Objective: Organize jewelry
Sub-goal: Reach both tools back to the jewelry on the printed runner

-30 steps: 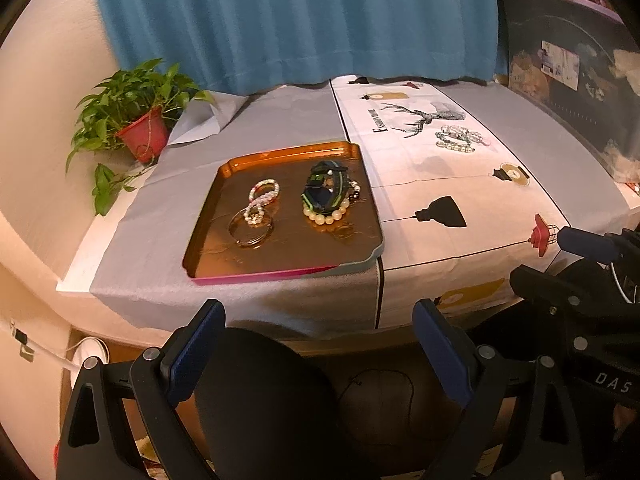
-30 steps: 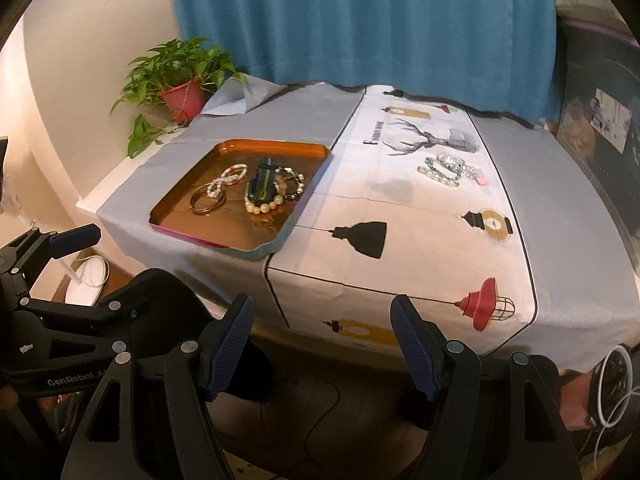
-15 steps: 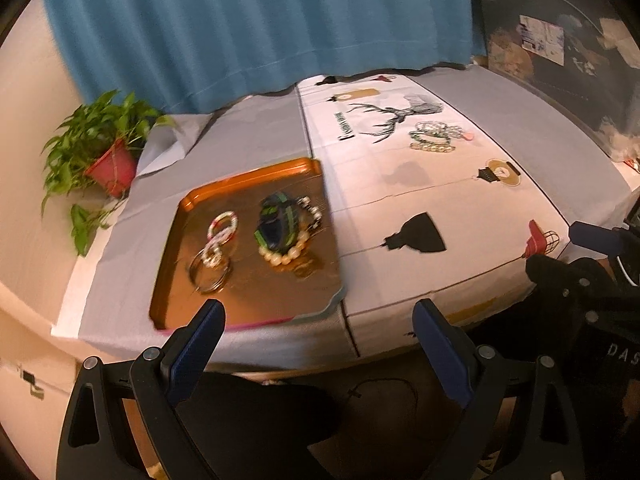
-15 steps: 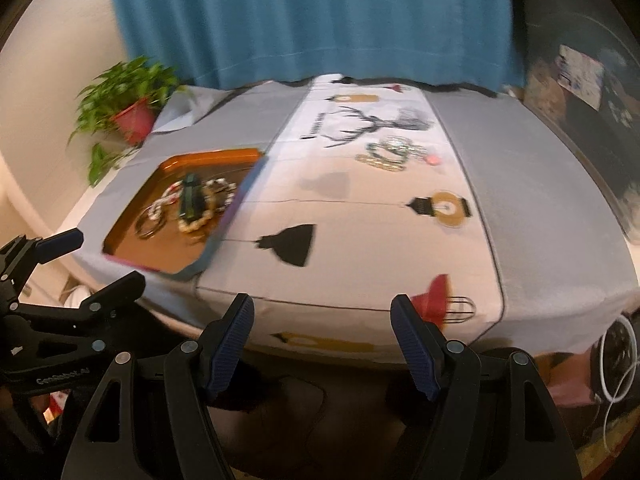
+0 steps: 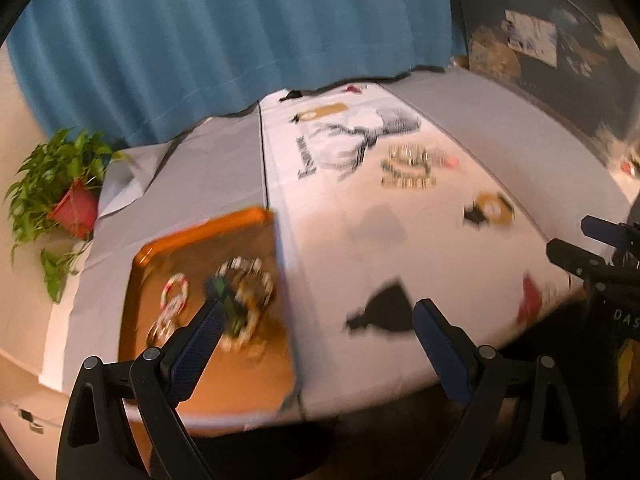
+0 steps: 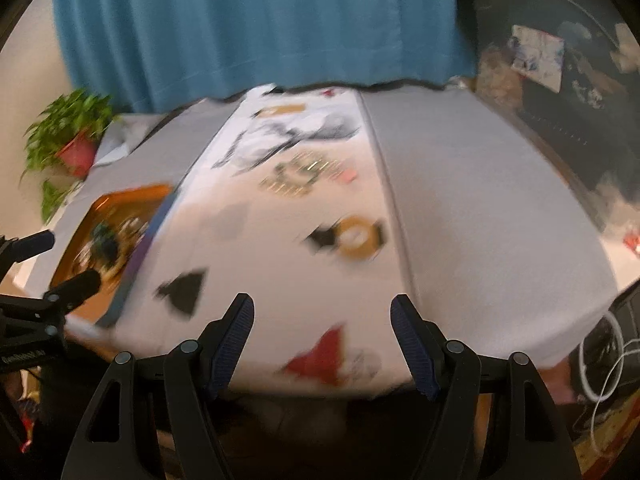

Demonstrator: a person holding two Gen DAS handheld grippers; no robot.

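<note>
An orange tray (image 5: 240, 380) on the table's left holds several bracelets (image 5: 244, 292); it also shows in the right wrist view (image 6: 132, 196). A small pile of loose bracelets (image 5: 408, 168) lies on the white printed cloth further back, also in the right wrist view (image 6: 304, 176). My left gripper (image 5: 316, 328) is open and empty over the table's near edge, beside the tray. My right gripper (image 6: 322, 324) is open and empty over the near edge, well short of the loose pile. Both views are motion-blurred.
A potted plant (image 5: 60, 184) in a red pot stands at the far left. A blue curtain (image 5: 240, 40) hangs behind the table. A dark cluttered surface (image 6: 560, 80) lies at the right. White cables (image 6: 604, 364) hang at the table's right corner.
Both grippers have moved forward and to the right, from below the table edge to over it. The tray has slid left in both views and the loose bracelets are nearer. Both stay open.
</note>
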